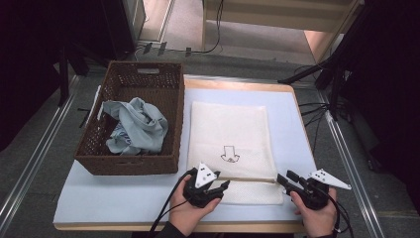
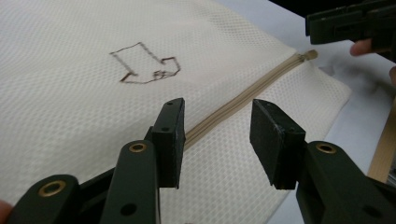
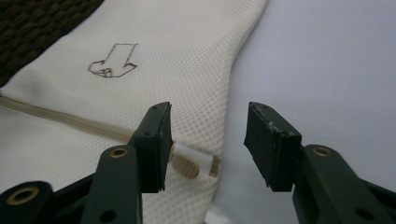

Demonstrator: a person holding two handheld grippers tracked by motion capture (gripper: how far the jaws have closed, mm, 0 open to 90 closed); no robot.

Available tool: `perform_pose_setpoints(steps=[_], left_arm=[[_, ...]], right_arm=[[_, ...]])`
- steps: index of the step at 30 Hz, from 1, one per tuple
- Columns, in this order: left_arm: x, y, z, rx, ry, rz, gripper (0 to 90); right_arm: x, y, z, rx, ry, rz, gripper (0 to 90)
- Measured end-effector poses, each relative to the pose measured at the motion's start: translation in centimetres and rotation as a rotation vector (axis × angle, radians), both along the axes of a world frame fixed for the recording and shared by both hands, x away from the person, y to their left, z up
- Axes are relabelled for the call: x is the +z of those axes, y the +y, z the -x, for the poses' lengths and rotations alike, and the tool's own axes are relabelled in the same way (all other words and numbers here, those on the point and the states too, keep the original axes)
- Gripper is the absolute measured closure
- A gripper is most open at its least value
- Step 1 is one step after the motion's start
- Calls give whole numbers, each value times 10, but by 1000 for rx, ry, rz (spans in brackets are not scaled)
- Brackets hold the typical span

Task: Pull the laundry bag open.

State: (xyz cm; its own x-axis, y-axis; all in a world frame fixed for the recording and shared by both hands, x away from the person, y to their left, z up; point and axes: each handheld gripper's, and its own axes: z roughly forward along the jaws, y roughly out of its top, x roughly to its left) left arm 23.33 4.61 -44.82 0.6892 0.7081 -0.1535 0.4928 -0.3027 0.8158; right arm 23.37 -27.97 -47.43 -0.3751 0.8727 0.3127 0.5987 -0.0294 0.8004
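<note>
The left gripper (image 1: 218,187) is hovering over the near edge of the mesh bag (image 1: 230,134), its jaws standing partly apart and gripping nothing. In the left gripper view the zipper (image 2: 243,95) is running across the gap between the two pads, lower down on the bag, with neither pad pressing on it.

The right gripper (image 1: 286,179) is sitting at the bag's near right corner, also released, jaws about as far apart as the left's. In the right gripper view the white zipper pull (image 3: 191,161) is lying just beside the left pad (image 3: 156,144), at the zipper's end; whether the pad is touching it I cannot tell. The other pad is hanging over the bare table (image 1: 114,198).

The bag is lying flat on the table, just right of the basket (image 1: 131,163), with an arrow (image 1: 230,153) drawn on it. A blue cloth (image 1: 136,126) is lying bunched inside the basket.
</note>
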Motion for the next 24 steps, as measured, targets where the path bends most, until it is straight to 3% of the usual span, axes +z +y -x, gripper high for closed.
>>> perform_pose_setpoints(steps=[3,5,7,10,14,18,19,24], left_arm=[[-2,-24,-4,-43,10,-4,552],[-2,-29,-4,-52,16,-5,556],[-5,-41,-6,-62,21,-4,563],[-8,-55,-11,-48,39,-3,678],[-16,-73,-23,-57,81,-27,793],[-24,-79,-30,-47,109,-47,842],[-30,-82,-33,-43,135,-51,849],[-33,-81,-34,-40,130,-49,870]], right_arm=[[0,0,7,24,49,-11,447],[-2,0,9,43,77,-25,415],[-3,0,10,50,79,-21,410],[-8,2,9,53,90,13,403],[-13,4,7,67,119,8,401],[-15,4,8,76,124,5,422],[-15,4,8,78,122,9,430],[-15,9,10,86,127,17,461]])
